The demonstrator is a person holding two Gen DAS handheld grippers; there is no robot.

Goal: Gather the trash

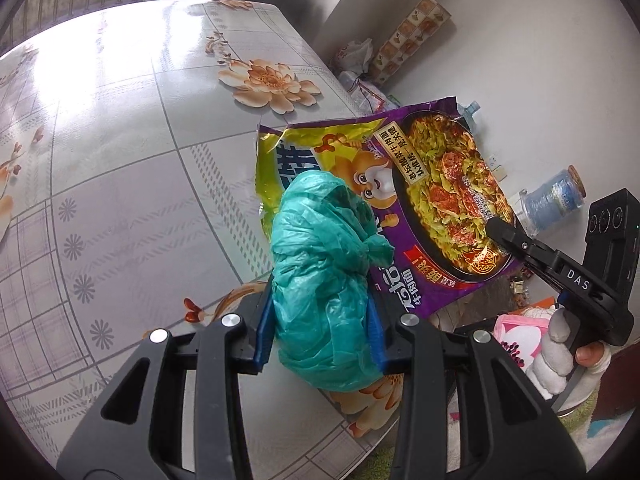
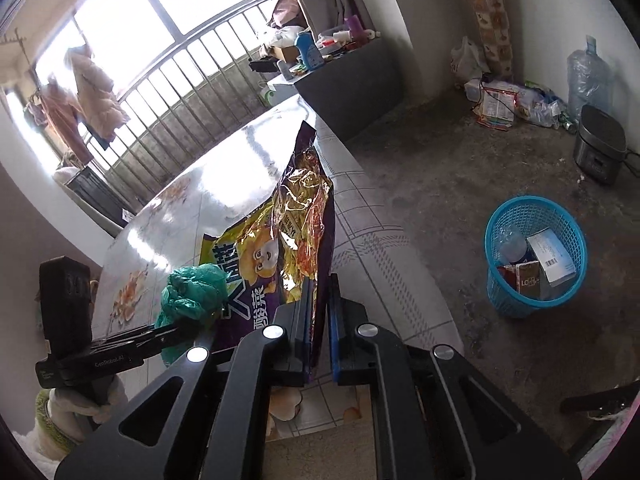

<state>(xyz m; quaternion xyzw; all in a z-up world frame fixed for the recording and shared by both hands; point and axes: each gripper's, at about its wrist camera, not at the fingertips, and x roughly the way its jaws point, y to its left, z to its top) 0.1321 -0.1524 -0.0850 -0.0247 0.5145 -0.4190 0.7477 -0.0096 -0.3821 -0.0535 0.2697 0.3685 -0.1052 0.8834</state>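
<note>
- Both tongs are closed on trash: the left gripper pinches a crumpled green plastic bag between its blue pads, while the right gripper has its jaws narrowed onto the lower edge of a purple and yellow noodle packet.
- Taking the table as the landmark, its grey cloth with printed peach flowers fills most of the left wrist view and runs toward the barred window beyond its far end.
- Off the table's right side, down on the bare concrete floor, stands a blue mesh wastebasket that already holds a few cartons and a clear bottle.
- Further from the table on that same side, a dark rice cooker sits by the wall, near a large water jug.
- Held up edge-on above the table's near right border, the noodle packet stands almost upright in the right wrist view; from the left wrist its printed face shows a cartoon figure and a bowl of noodles.
- Just in front of the packet, over the same border of the table, the green plastic bag hangs knotted and bunched; whether it touches the packet cannot be told.
- Past the table's far end, a dark cabinet carries bottles and clutter.
</note>
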